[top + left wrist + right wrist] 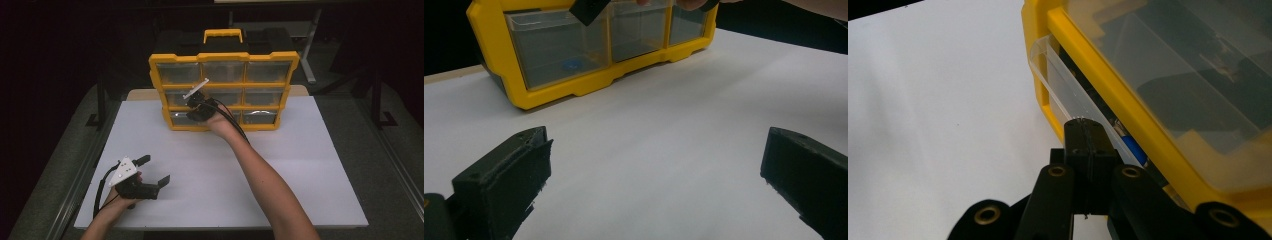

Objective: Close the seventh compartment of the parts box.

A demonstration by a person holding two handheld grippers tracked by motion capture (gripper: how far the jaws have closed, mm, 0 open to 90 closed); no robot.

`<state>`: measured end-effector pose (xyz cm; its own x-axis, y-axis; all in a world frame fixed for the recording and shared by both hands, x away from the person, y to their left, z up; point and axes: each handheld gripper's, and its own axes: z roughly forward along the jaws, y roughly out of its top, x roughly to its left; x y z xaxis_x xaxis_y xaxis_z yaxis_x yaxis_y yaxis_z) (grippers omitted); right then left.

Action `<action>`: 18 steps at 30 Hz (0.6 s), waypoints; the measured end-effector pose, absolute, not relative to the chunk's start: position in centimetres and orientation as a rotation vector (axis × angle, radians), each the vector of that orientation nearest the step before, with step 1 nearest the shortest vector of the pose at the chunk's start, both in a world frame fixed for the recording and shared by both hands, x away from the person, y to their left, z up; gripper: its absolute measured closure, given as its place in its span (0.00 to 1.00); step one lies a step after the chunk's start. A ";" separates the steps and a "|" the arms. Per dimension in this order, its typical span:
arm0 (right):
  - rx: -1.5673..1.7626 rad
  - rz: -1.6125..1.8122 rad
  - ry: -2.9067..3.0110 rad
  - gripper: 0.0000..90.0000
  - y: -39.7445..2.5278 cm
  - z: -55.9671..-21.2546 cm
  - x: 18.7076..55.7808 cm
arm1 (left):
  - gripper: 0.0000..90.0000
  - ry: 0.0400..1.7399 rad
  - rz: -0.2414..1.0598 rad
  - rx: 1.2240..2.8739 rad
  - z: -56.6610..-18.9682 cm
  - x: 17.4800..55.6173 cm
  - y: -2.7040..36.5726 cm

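High view: my right claw (pixel 196 111) is at the bottom-left drawer (pixel 181 118) of the yellow organiser (pixel 225 90), which stands upright at the far end of the white bench (pixel 310 165). My right forearm reaches diagonally forward across the bench, wrist slightly raised. My left claw (pixel 154 170) rests near the front-left corner, jaws apart and holding nothing, pointing toward the bench's middle.

Left gripper view: the left claw's two jaws stand wide apart over bare bench. Beyond them is the organiser's bottom row; the bottom-left drawer (pixel 556 47) holds a small blue item (pixel 571 65).

Right gripper view: the right claw (pixel 1087 131) has its jaws pressed together on the clear front lip of the drawer (pixel 1063 85), which stands just proud of the yellow frame (pixel 1108 85). A blue item (pixel 1132 148) shows behind the lip.

Progress, as I judge it: the grip on the drawer is made and the drawer has barely started out; nearly the whole pull remains, and the left claw has no part yet.
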<state>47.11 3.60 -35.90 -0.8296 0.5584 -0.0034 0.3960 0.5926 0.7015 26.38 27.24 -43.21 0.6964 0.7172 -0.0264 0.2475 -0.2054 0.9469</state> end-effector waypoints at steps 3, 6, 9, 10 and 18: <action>0.800 1.061 2.596 0.99 3.5 -35.9 47.1 | 0.00 0.772 0.514 1.767 -43.2 26.4 27.1; 0.796 1.054 2.594 0.99 3.5 -35.9 47.2 | 0.00 0.760 0.520 1.779 -43.2 26.4 27.1; 0.795 1.051 2.592 0.99 3.4 -35.9 47.2 | 0.00 0.761 0.522 1.778 -43.2 26.4 27.1; 0.795 1.046 2.589 0.99 3.5 -35.9 47.2 | 0.00 0.763 0.521 1.774 -43.1 26.4 27.1; 0.795 1.037 2.577 0.99 3.2 -35.8 47.0 | 0.00 0.765 0.518 1.781 -43.3 26.4 27.2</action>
